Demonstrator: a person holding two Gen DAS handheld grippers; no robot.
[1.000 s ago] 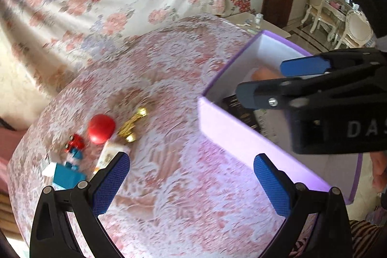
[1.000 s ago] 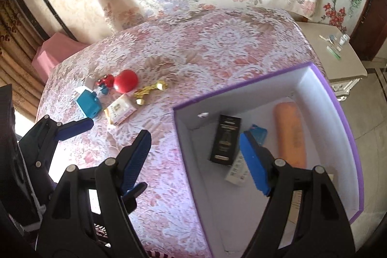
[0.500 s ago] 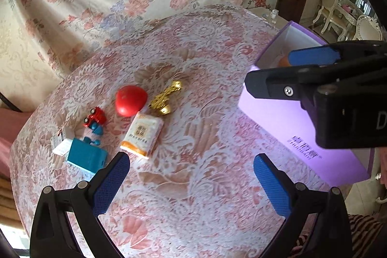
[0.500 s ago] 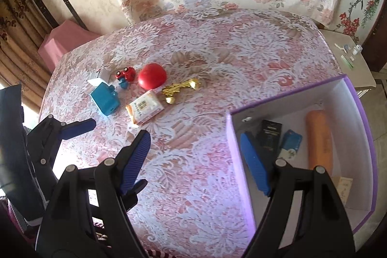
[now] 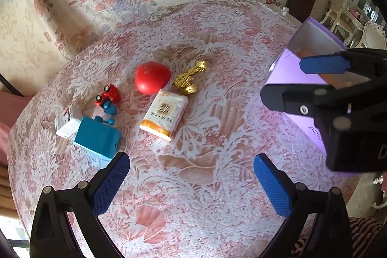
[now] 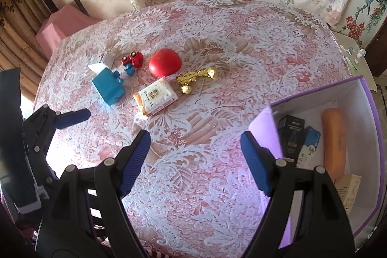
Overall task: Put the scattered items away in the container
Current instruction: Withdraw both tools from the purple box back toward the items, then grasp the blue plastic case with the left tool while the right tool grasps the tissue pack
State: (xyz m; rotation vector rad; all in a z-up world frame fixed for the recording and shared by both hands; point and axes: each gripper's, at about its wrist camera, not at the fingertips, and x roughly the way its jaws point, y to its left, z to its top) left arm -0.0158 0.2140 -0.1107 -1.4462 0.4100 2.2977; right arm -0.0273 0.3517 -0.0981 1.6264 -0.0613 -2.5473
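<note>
Both grippers are held over the tablecloth (image 5: 193, 173) with fingers spread and nothing between them: left gripper (image 5: 191, 181), right gripper (image 6: 194, 158). The scattered items are grouped left of the box (image 6: 370, 98): ball (image 5: 152, 80), gold trinket (image 5: 188, 80), tissue pack (image 5: 164, 116), toy car (image 5: 107, 96), teal box (image 5: 96, 139).

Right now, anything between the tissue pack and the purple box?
Nothing: right wrist view shows only bare lace tablecloth between the tissue pack and the purple box.
</note>
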